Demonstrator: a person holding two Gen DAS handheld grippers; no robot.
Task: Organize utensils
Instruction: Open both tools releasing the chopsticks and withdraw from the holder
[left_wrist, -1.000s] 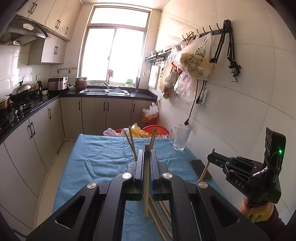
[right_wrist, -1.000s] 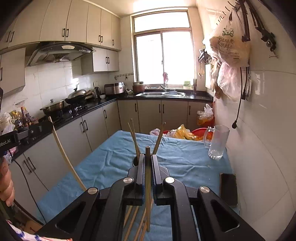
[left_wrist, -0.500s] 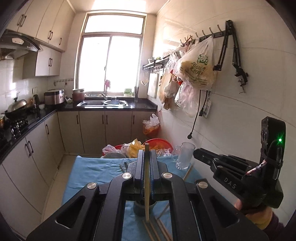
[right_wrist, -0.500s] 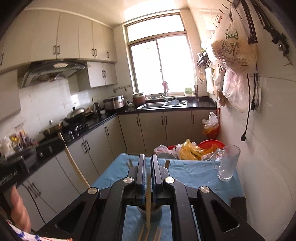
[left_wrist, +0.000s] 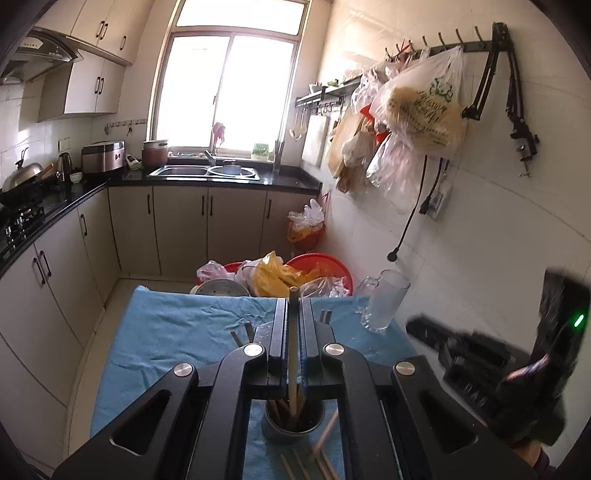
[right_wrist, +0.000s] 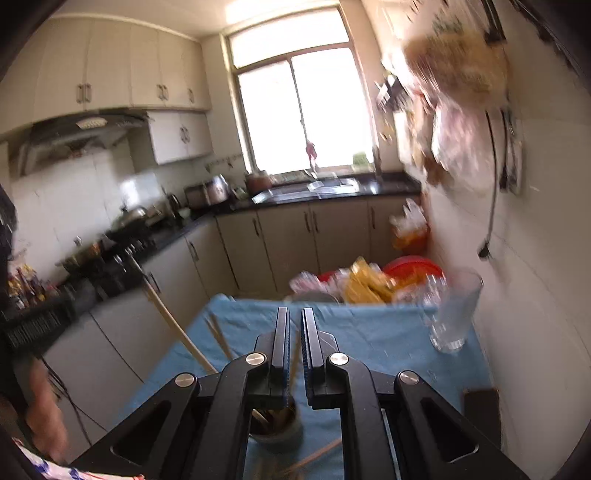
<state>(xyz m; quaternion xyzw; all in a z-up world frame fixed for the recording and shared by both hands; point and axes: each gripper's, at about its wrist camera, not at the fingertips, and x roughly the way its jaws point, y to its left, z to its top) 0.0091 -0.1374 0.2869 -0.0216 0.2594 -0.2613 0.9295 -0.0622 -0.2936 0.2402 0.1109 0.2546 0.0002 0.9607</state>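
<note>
Both grippers have been carried forward until the cup (left_wrist: 293, 419) sits just below the jaws, the left gripper (left_wrist: 293, 334) clamped on a chopstick (left_wrist: 293, 354), the right gripper (right_wrist: 293, 341) likewise; light, stiff, slippery sticks are best pinched mid-shaft.

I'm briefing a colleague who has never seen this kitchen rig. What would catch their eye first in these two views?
First, the left claw shut on an upright chopstick, right above a dark cup already holding several, on the blue cloth. The right claw also pinches a chopstick over that cup, though this view is blurred. Loose chopsticks lie beside the cup, and a glass mug stands by the tiled wall.
</note>
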